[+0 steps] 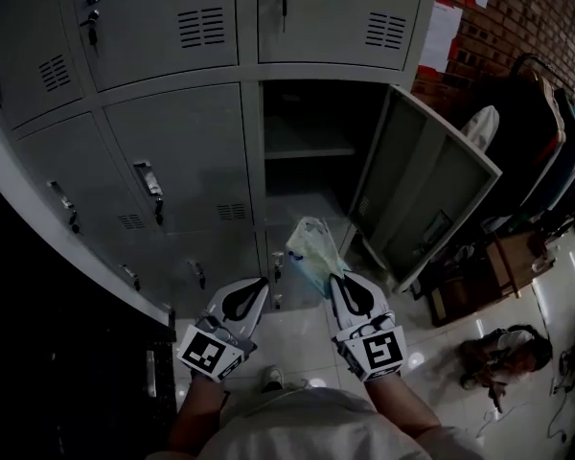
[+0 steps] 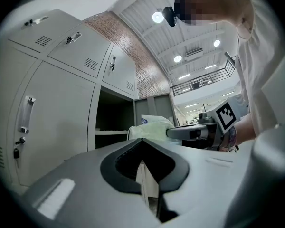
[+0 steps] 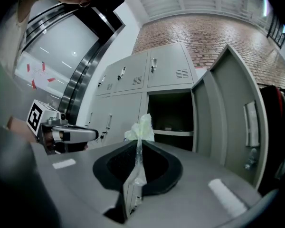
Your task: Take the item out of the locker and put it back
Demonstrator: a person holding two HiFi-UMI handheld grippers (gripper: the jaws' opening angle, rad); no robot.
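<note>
My right tongs (image 1: 341, 282) were clamped on the neck of a pale plastic bag (image 1: 311, 247). My left tongs (image 1: 257, 287) were closed on nothing, just beside them. Ahead stood the grey locker bank (image 1: 172, 161) with one door (image 1: 431, 195) swung wide and its compartment (image 1: 302, 175) dark inside. The bag hung outside, in front of that opening. I judged the taking-out done; putting it back inside, letting go and perhaps shutting the door remained.

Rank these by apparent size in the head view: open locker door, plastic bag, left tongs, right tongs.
1. open locker door
2. left tongs and right tongs: alike, so tied
3. plastic bag: smallest, though the right tongs hide part of it
</note>
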